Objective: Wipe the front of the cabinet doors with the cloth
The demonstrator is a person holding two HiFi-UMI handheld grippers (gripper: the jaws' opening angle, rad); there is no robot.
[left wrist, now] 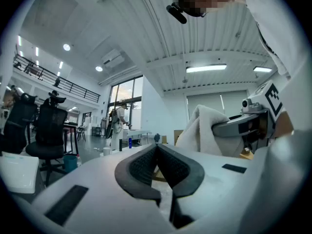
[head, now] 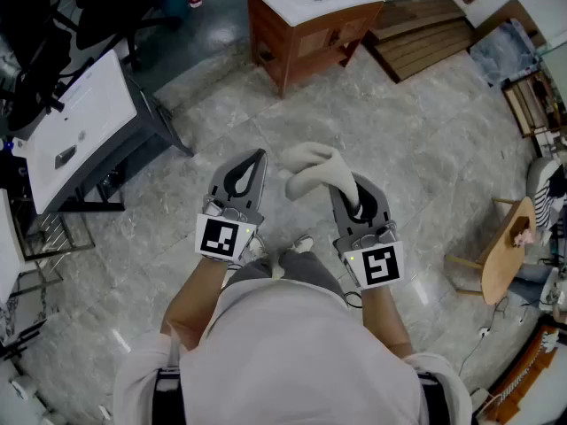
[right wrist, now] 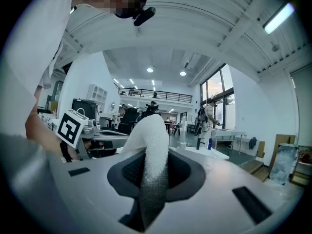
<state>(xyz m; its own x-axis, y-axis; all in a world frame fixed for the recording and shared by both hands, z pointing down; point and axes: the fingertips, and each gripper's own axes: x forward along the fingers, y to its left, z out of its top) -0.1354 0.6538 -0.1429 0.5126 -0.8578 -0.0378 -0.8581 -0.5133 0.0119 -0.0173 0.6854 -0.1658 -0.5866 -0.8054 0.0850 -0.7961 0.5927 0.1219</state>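
- The right gripper [head: 353, 193] is clamped on the white cloth [head: 312, 166]. In the right gripper view a fold of the cloth [right wrist: 154, 145] stands upright between the two dark pads, filling the gap.
- Most of the cloth bunches up beyond the jaw tips and droops toward the person's left, into the space between the two grippers.
- The left gripper [head: 254, 165] has its jaws pressed together with nothing between them. The cloth [left wrist: 201, 130] hangs just beside it, apart from it.
- Both grippers are held in front of the person's body, over the grey marbled floor [head: 425, 149].
- The wooden cabinet [head: 301, 41] with a white sink top stands well apart from both grippers, across the floor ahead.
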